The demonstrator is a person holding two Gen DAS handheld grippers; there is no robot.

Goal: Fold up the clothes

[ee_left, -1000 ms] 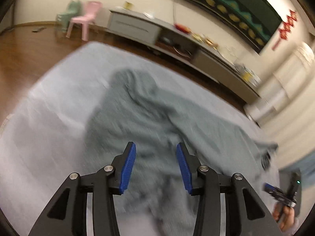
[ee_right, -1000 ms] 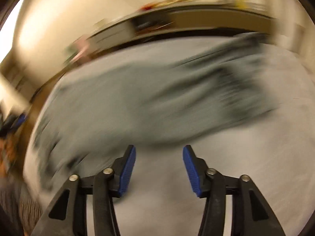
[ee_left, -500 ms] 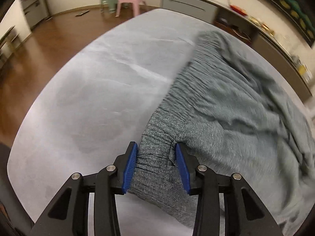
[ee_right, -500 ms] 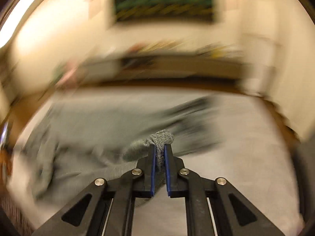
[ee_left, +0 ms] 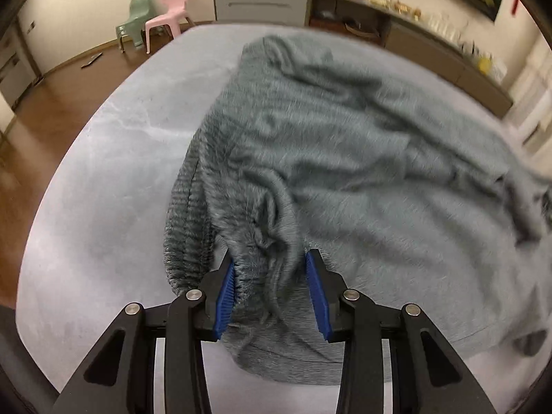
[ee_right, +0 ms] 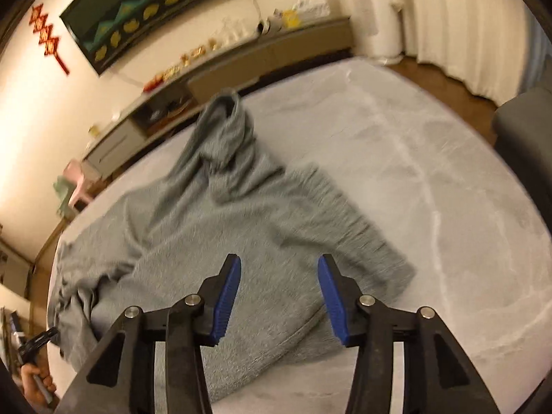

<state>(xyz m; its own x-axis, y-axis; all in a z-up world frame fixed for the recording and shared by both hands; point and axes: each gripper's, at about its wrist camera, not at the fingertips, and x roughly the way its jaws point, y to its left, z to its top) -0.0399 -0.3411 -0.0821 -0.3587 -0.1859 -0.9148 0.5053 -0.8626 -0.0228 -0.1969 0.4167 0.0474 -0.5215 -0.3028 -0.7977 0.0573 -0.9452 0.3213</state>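
Sweater (ee_left: pixel 345 145) bunched between closing left tongs (ee_left: pixel 272 293); right tongs (ee_right: pixel 279 298) opening, empty above it

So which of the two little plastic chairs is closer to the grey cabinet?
The pink chair. It stands between the green chair and the grey cabinet, so the green one is farther off, toward the wall on the left.

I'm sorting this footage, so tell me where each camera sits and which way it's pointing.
Left wrist: sits on the left gripper, angled down at the sweater; its closing fingers straddle bunched knit.
Right wrist: sits on the right gripper, angled down over the sweater; its fingers are opening, nothing between them; a hand shows lower left.
Shared: sweater, grey surface, cabinet, pink chair.
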